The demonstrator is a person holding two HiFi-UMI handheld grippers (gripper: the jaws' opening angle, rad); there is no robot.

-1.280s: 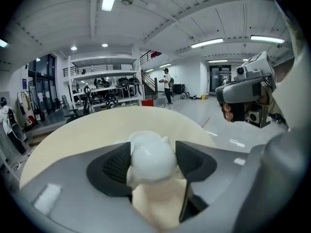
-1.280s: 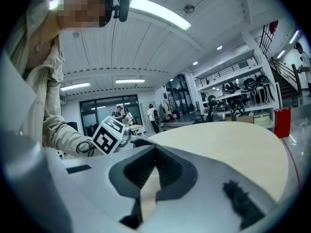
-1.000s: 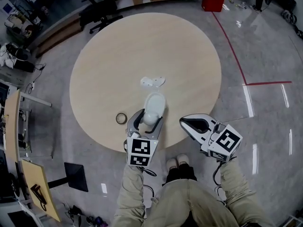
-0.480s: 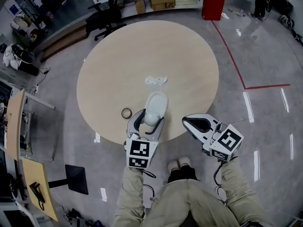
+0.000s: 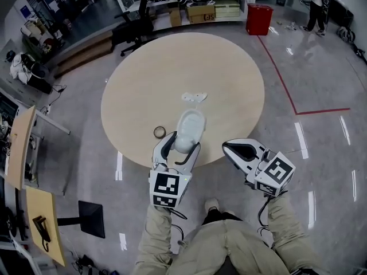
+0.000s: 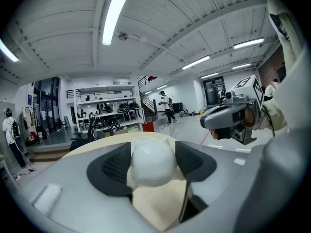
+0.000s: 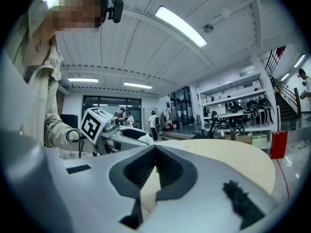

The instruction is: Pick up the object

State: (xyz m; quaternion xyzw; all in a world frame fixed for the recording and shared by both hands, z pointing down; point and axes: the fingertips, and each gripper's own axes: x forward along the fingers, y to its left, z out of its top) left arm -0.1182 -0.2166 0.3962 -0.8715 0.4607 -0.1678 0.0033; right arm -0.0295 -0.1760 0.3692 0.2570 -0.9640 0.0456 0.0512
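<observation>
Left grip on the white object
My left gripper [image 5: 183, 142] clamps the white object [image 5: 190, 125] at mid-frame; my right gripper [image 5: 225, 145], lower right, has its jaws together.

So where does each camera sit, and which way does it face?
Head view: on the head, facing down at the table; left gripper, right gripper, legs show.
Left gripper view: along its jaws, closed on the white object; right gripper alongside.
Right gripper view: along its shut jaws; left gripper, sleeve alongside.
All share the table.
</observation>
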